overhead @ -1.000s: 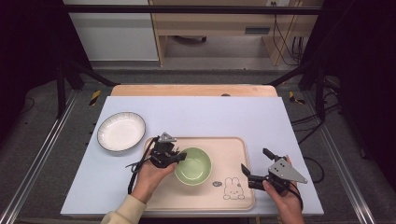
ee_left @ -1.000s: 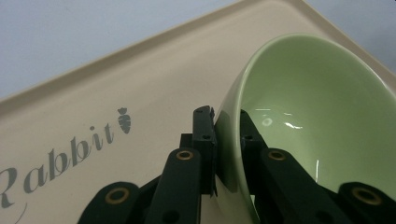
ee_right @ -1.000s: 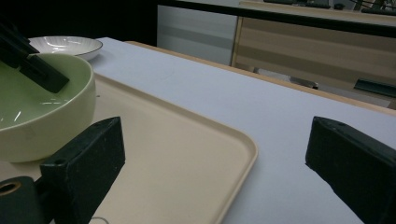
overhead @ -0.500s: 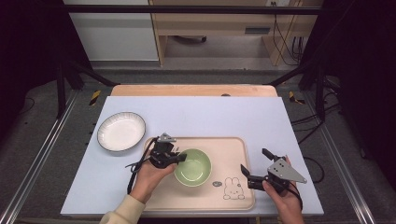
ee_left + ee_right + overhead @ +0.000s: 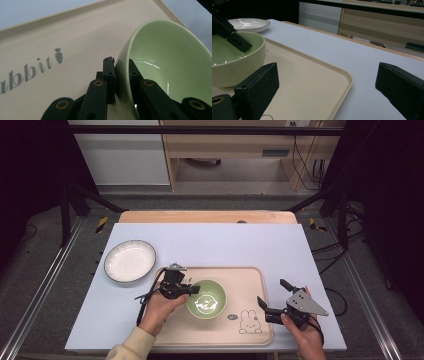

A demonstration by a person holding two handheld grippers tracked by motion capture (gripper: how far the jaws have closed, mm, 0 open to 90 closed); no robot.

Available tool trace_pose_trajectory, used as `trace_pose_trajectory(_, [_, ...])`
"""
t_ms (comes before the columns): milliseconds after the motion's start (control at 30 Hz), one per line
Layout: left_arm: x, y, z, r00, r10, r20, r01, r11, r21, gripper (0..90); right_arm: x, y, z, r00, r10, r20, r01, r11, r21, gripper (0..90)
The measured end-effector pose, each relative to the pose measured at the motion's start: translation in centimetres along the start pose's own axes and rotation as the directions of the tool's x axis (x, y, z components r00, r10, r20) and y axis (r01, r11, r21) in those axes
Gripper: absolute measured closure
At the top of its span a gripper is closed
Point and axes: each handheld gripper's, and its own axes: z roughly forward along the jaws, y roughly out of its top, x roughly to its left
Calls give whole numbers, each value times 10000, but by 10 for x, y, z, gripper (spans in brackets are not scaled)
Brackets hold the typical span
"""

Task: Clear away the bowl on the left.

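Where the light green bowl [image 5: 206,298] sits, near the middle of the beige tray [image 5: 250,275], its left rim is pinched by the left tongs [image 5: 195,290]. Seen in the left gripper view, one black jaw presses the bowl's [image 5: 170,65] outer wall and the other lies against the glossy inside, so the tongs [image 5: 121,65] are clamped on the rim. The bowl looks empty, with only light glinting on its inner surface. Beside it on the tray [image 5: 62,30] runs grey lettering ending in "bbit" with a small carrot mark [image 5: 58,55], and in the high view a rabbit drawing [image 5: 247,321] is printed toward the tray's near right corner.

The tray lies on the near half of a pale blue desk [image 5: 210,245]. A white plate with a dark rim [image 5: 129,260] rests on the desk just off the tray's far left corner, apart from the bowl.

The right tongs [image 5: 272,300] are held over the tray's right edge, with their jaws spread wide and nothing between them. In the right gripper view those jaws frame the tray's corner [image 5: 342,77] and the bare desk [image 5: 362,60], with the bowl [image 5: 237,62] at the left and the white plate [image 5: 249,23] behind it. A hand grips each tool from the near edge of the desk.
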Motion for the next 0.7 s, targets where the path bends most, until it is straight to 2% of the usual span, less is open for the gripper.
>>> trace_pose_trajectory(200, [1,0,1,10000,-89,0,89,10000,15,819,0,0,0,10000,6,-23,-6,10000,22,51])
trace_pose_trajectory(700, [3,0,2,9997,86,-222,-83,9999,105,825,0,0,0,9999,87,-71,-87,10000,-13,52])
